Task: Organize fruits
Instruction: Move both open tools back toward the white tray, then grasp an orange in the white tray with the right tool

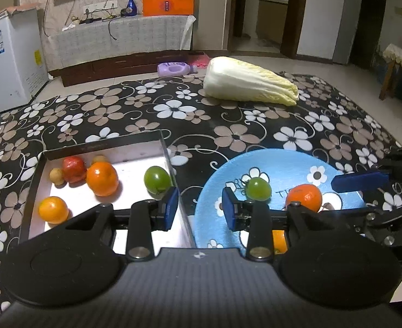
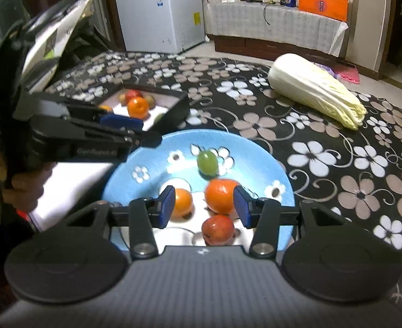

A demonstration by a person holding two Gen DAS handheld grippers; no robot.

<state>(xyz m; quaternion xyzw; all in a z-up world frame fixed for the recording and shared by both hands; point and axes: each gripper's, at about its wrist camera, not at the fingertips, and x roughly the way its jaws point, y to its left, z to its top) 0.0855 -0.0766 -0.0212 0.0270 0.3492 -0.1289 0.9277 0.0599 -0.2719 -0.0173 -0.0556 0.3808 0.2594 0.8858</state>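
A blue plate (image 1: 283, 164) (image 2: 242, 147) lies on the flowered cloth and holds a green fruit (image 1: 259, 189) (image 2: 207, 162), a large orange (image 1: 304, 197) (image 2: 221, 195), a smaller orange (image 2: 183, 202) and a red fruit (image 2: 217, 229). To its left stands a black box (image 1: 102, 143) (image 2: 179, 101) with a white floor. In the box lie a red fruit (image 1: 74, 169), two oranges (image 1: 102, 179), a green fruit (image 1: 157, 179) and small brown fruits. My left gripper (image 1: 200, 209) hangs open and empty over the box's right wall. My right gripper (image 2: 205, 206) stands open above the plate's oranges, its pads not pressing on them.
A napa cabbage (image 1: 250, 83) (image 2: 315, 90) lies on the cloth behind the plate. A white chest freezer (image 1: 9, 63) stands at the far left, and a purple bottle (image 1: 175, 69) lies on the floor past the table. A hand (image 2: 23, 188) holds the left gripper.
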